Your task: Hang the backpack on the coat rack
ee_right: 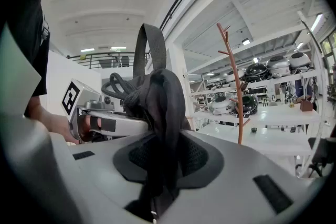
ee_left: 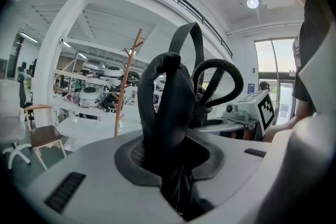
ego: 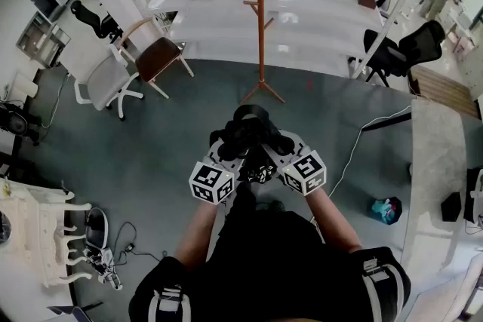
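Observation:
A black backpack hangs between my two grippers, held up in front of me over the grey floor. My left gripper is shut on a black strap of the backpack; the strap runs down between its jaws. My right gripper is shut on another bunched strap of the backpack. A top loop stands upright above the bag. The orange-brown coat rack stands ahead, its tripod foot on the floor a short way beyond the bag; its branched pole shows as coat rack and coat rack.
White shelving with helmets and gear stands behind the rack. A wooden chair and a white swivel chair are to the left, a black office chair to the right. A white cable crosses the floor.

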